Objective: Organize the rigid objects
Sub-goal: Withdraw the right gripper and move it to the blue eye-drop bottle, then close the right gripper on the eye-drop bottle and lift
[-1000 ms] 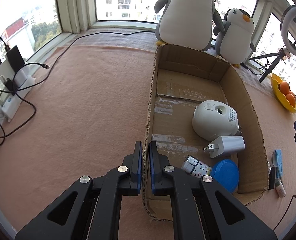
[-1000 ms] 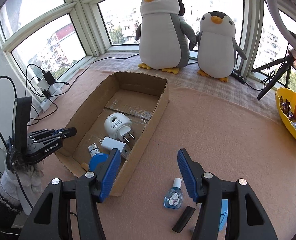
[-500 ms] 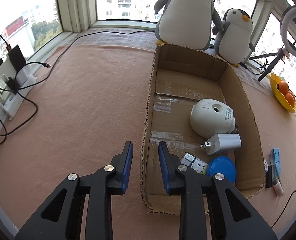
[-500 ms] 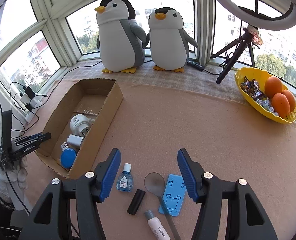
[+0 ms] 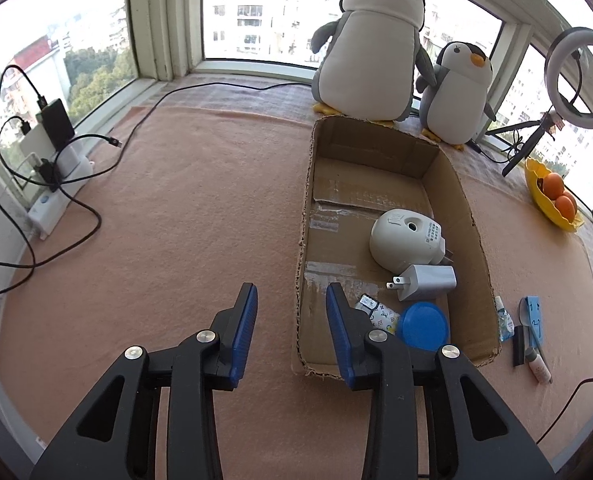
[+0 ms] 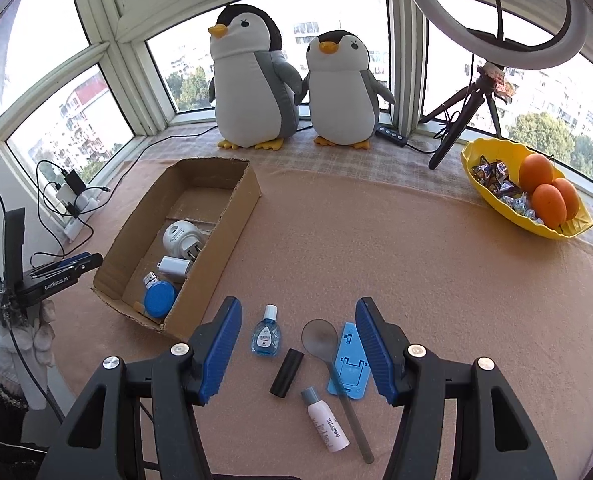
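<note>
A cardboard box [image 5: 476, 236] [image 6: 232, 232] lies on the pink cloth, holding a white plug-in device [image 5: 406, 238], a white charger [image 5: 426, 282], a small patterned item [image 5: 378, 312] and a blue lid [image 5: 422, 326]. My left gripper [image 5: 290, 300] is open and empty, its fingers on either side of the box's near left wall. My right gripper [image 6: 298, 316] is open and empty above loose items: a blue eye-drop bottle [image 6: 265, 334], a black cylinder [image 6: 286, 372], a grey spoon [image 6: 332, 364], a blue phone stand [image 6: 348, 364] and a white bottle [image 6: 324, 420].
Two plush penguins [image 6: 256, 80] stand at the window behind the box. A yellow bowl [image 6: 492, 196] with oranges and sweets sits at the right. A ring light on a tripod [image 6: 492, 32] is beside it. Chargers and cables [image 5: 48, 160] lie at the left.
My left gripper has opened from nearly shut around the box wall and pulled back. My right gripper has swung right from the box to above the loose items.
</note>
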### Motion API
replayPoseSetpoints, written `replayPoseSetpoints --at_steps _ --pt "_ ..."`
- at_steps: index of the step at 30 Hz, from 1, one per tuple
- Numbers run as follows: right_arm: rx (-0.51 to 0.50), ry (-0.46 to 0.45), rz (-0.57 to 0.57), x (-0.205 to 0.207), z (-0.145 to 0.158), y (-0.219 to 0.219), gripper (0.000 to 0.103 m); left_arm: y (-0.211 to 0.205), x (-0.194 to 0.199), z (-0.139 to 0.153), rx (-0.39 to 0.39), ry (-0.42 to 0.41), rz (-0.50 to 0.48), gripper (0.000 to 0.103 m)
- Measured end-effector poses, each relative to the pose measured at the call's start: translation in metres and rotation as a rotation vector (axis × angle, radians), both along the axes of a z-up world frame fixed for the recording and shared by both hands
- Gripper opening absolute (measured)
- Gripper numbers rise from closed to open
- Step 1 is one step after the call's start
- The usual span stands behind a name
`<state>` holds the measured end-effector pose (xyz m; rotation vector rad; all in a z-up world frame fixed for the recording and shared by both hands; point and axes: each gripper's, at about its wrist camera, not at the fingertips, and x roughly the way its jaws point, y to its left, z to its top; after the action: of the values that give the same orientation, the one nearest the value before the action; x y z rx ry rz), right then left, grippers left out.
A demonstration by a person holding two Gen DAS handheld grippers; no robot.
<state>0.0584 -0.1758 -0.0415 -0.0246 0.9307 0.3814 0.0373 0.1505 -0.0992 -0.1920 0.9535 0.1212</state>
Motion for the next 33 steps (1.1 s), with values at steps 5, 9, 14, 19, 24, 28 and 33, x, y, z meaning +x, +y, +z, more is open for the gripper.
replayPoseSetpoints --at_steps 5,9,14,19,24,28,33 --pt "0.013 -0.031 -0.024 -0.033 0.032 -0.003 0.055 0.007 -0.016 0.027 -0.011 -0.043 -0.022 0.034" --pt "0.037 -0.049 -0.016 -0.055 0.044 0.000 0.059 0.015 -0.022 0.043 0.006 -0.064 -0.035 0.037" --pt "0.039 -0.021 -0.009 -0.054 0.016 0.014 0.063 0.021 -0.024 0.042 -0.010 -0.083 -0.046 0.039" --pt "-0.016 0.034 0.013 -0.037 -0.031 0.036 0.063 0.020 -0.020 0.029 -0.023 -0.069 -0.066 0.039" --pt "-0.027 0.103 0.023 -0.012 -0.066 0.050 0.054 0.019 -0.013 0.017 -0.042 -0.055 -0.073 0.039" --pt "-0.051 0.144 0.050 0.007 -0.085 0.060 0.048 0.019 -0.009 0.013 -0.058 -0.046 -0.063 0.039" --pt "-0.102 0.192 0.077 0.026 -0.110 0.073 0.041 0.023 -0.010 0.009 -0.058 -0.038 -0.040 0.039"
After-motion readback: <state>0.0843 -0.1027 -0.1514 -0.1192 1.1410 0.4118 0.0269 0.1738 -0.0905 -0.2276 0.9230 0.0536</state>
